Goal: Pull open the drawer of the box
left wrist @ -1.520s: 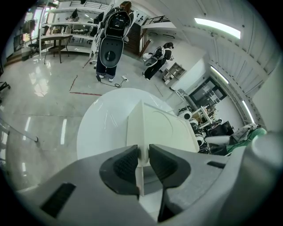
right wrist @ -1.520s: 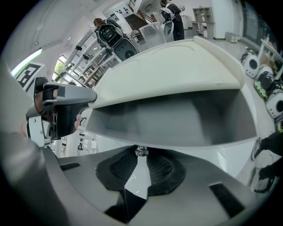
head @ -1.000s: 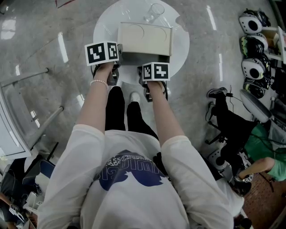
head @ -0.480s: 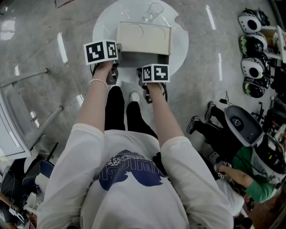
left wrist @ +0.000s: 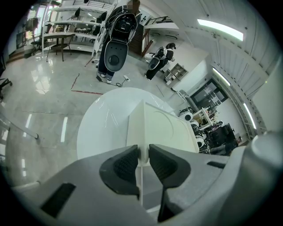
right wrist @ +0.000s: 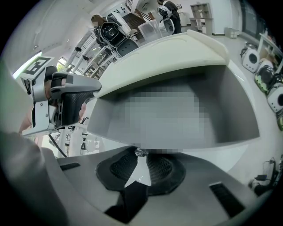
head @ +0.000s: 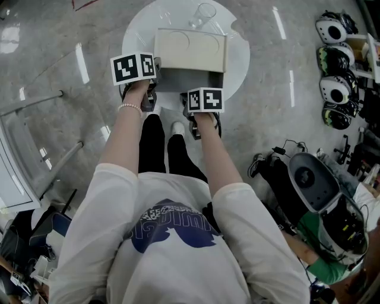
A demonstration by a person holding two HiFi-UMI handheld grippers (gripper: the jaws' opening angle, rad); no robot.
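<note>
Cream rectangular box [head: 190,50] at the middle of a round white bench [head: 237,56], its top smooth with two faint curved lines. Below the near face, a pale shallow drawer [head: 191,79] with a grey inside, standing open toward the person. Behind the box, near the far rim, a clear drinking glass [head: 205,15], apart from the box.

Left gripper [head: 151,82] at the box's near left corner; in the left gripper view [left wrist: 143,161], jaws clamped on a narrow cream edge of that corner, a ribbed black pad pressing on each side.

Right gripper [head: 200,95] at the drawer's front; in the right gripper view [right wrist: 140,164], jaws nearly together, pinched on a small metal knob [right wrist: 140,152] at the middle of the front wall. Drawer interior partly masked by a mosaic patch.
</note>
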